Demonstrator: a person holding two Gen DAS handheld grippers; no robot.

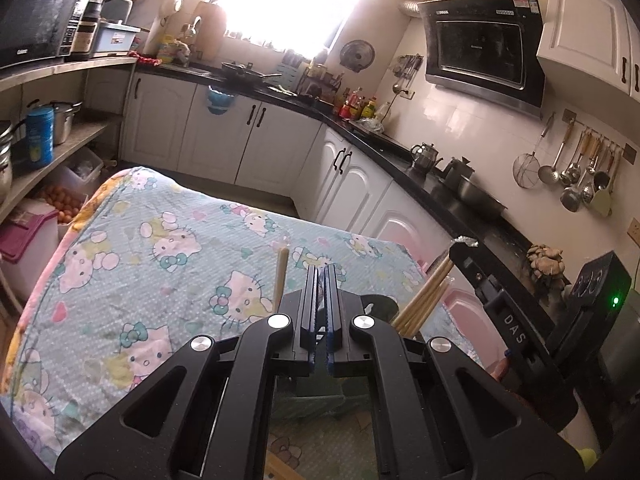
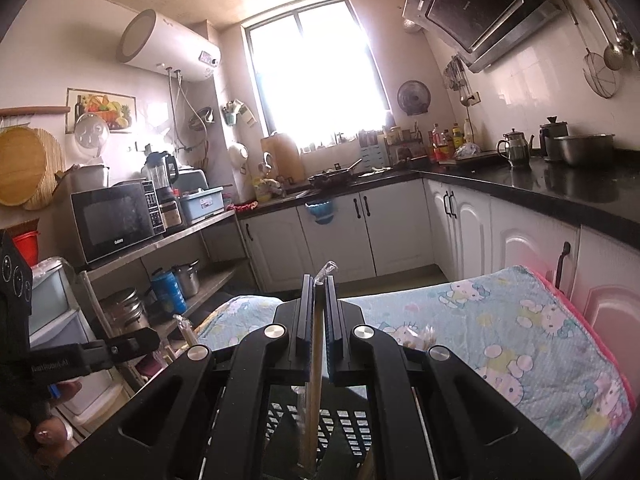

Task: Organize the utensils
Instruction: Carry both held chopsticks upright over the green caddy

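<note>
a: what's the right gripper [image 2: 319, 312] doing?

b: it's pinching a wrapped pair of chopsticks [image 2: 316, 364], jaws pressed against it on both sides. the stick stands nearly upright between them, its clear wrapper tip poking out above the fingertips, its lower end down over a dark slotted basket [image 2: 348, 420] right below the gripper.

a: and the left gripper [image 1: 321, 308]?

b: jaws pressed close together, only a thin slit between the blue pads [image 1: 311, 312]. whether something thin sits in that slit, i cannot tell.

a: where are the other utensils?

b: in the left view, one single chopstick [image 1: 280, 280] stands upright just left of the fingers, and a bundle of chopsticks [image 1: 424, 300] leans out to the right, near the right gripper's black body [image 1: 520, 320].

a: what's under it all?

b: a surface covered with a hello kitty cloth [image 1: 160, 240], light blue with a pink edge. white cabinets [image 1: 256, 144] and a black counter [image 1: 460, 196] run behind it.
</note>
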